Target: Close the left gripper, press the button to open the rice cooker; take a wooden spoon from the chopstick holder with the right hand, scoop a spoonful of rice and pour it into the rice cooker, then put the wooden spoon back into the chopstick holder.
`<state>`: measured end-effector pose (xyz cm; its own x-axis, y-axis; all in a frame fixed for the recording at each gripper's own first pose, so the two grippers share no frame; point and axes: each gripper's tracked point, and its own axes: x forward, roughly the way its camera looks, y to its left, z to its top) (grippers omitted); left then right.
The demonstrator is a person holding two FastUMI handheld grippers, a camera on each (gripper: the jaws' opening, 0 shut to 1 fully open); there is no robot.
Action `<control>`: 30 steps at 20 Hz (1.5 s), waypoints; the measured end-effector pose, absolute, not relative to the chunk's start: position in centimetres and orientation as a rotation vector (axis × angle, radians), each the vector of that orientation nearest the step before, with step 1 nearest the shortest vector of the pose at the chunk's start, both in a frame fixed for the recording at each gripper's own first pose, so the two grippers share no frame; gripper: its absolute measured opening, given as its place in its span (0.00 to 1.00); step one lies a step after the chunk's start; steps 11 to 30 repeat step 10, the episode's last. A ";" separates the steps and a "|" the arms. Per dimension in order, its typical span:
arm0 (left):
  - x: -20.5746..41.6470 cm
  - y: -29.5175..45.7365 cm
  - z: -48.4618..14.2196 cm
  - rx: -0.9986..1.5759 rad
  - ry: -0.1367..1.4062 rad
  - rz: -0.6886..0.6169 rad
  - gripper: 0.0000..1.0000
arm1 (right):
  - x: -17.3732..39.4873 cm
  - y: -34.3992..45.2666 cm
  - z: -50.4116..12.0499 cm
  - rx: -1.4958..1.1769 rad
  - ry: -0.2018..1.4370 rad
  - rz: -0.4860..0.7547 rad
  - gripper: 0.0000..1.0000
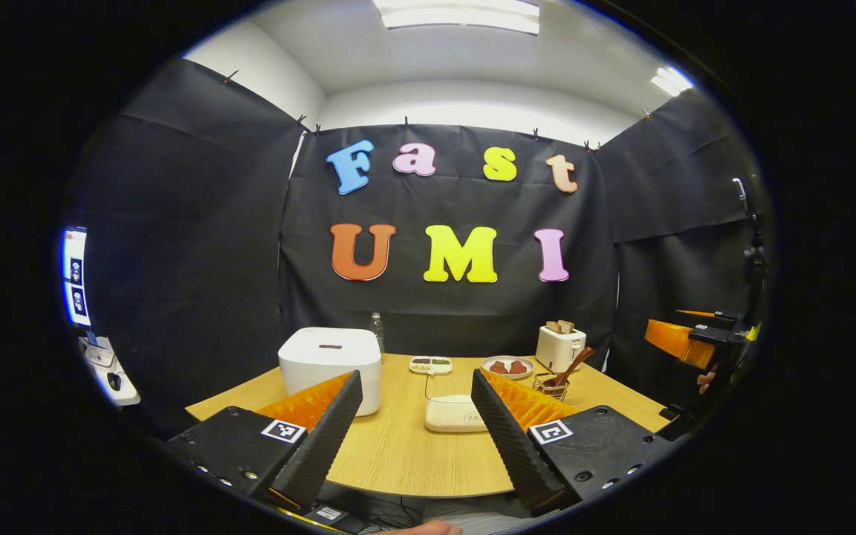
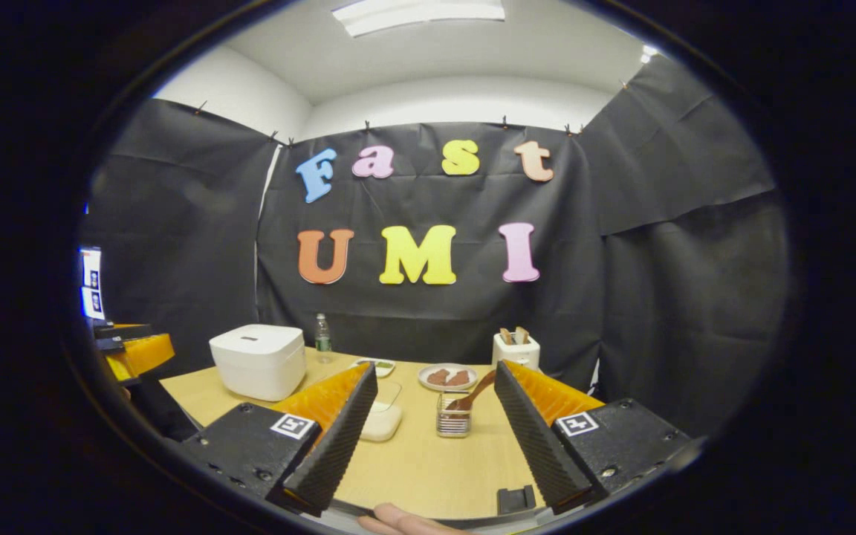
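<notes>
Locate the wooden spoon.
In the right gripper view, the wooden spoon stands in the chopstick holder at table centre, before the plate.

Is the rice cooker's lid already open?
No. In the right gripper view the rice cooker sits with its lid flat and shut.

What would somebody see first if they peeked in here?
Probably the white rice cooker, lid shut, on the left of the wooden table. Next, the wooden spoon sticking out of the chopstick holder mid-table, and the toaster with bread at the back.
</notes>
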<state>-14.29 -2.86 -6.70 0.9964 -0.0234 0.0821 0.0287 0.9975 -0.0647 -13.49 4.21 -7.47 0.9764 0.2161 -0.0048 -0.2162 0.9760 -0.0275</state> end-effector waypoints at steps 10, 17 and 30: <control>-15.2 -1.7 -6.0 -0.044 -0.110 -0.026 0.94 | -13.7 4.2 -6.8 0.002 -0.040 0.206 0.96; -15.2 -1.7 -6.0 -0.044 -0.110 -0.026 0.94 | -13.7 4.2 -6.8 0.002 -0.040 0.206 0.96; -15.2 -1.7 -6.0 -0.044 -0.110 -0.026 0.94 | -13.7 4.2 -6.8 0.002 -0.040 0.206 0.96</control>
